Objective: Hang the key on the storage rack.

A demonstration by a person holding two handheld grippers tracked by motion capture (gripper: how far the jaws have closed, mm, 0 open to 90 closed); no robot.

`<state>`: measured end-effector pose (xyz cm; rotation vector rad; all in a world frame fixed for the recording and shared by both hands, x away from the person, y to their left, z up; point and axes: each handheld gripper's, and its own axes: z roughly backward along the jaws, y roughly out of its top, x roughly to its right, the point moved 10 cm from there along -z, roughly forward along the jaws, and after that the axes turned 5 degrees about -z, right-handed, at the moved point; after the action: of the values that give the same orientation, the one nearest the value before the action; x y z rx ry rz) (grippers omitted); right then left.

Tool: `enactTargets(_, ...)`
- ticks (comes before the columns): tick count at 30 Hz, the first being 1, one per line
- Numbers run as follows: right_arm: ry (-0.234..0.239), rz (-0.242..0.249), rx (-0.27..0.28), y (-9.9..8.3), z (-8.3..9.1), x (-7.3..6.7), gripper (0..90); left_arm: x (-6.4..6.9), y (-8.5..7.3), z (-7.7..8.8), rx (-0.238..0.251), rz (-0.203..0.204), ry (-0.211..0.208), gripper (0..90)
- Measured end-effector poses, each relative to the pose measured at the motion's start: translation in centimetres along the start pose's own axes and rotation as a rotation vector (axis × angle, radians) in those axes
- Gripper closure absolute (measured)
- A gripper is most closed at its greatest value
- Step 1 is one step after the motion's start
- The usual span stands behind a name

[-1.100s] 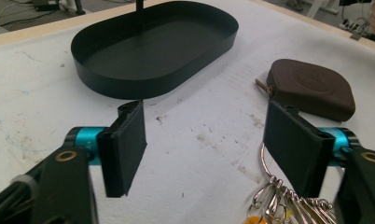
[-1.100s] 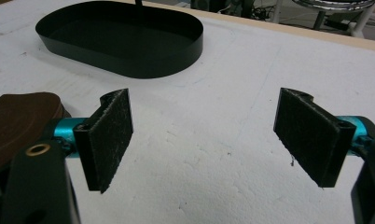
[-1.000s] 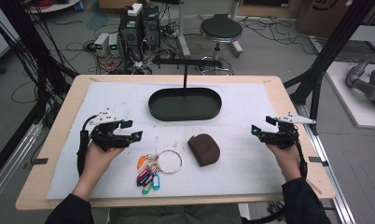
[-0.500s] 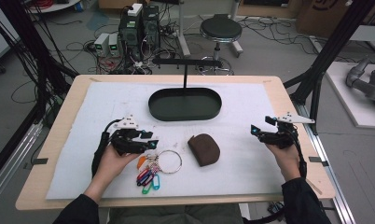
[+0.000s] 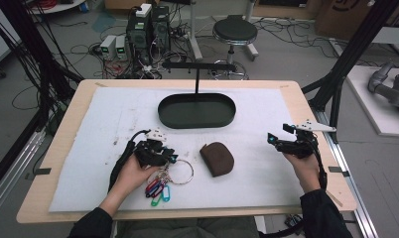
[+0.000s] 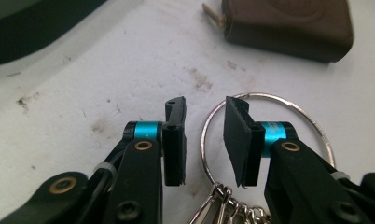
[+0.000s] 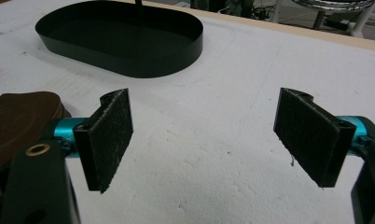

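Moved since the earlier frame: my left hand-held gripper [image 5: 171, 157], now sitting at the key ring; the right one is unchanged.

Worktop [image 5: 63, 148]: white mat, carrying all items.
Oval black tray [image 5: 196, 110]: lying at centre rear.
Brown pouch [image 5: 217, 158]: resting just right of the ring.
Right hand-held gripper [image 5: 270, 139]: I am holding it wide open, well apart from everything.
Left hand-held gripper: jaws narrowly parted, straddling the wire.
Key ring [image 6: 213, 116]: lying flat, coloured tags [image 5: 157, 191] trailing toward me.

Step in hand, I judge: I am lining up a grasp on the ring. Next move calls for closing squarely on the thin wire.
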<state>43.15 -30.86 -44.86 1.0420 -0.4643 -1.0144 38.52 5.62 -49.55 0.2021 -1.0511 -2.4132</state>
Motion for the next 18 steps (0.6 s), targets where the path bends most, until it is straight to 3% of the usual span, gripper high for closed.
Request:
enactTargets(4,0.0,-0.001,0.004,0.05,0.05,0.01,20.1,0.11,-0.22,-0.39,-0.021,-0.005,0.002,72.7)
enactTargets(8,0.001,-0.003,0.006,0.06,0.09,0.01,20.1,0.38,-0.88,-0.97,-0.078,-0.023,0.012,74.9)
enactTargets(14,-0.001,-0.006,0.009,0.1,0.11,0.05,20.1,0.18,-0.96,-0.91,-0.069,-0.032,0.052,85.4)
enactTargets(18,0.0,-0.005,0.011,0.13,0.07,0.06,20.1,0.22,-0.9,-0.89,-0.07,-0.033,0.064,86.0)
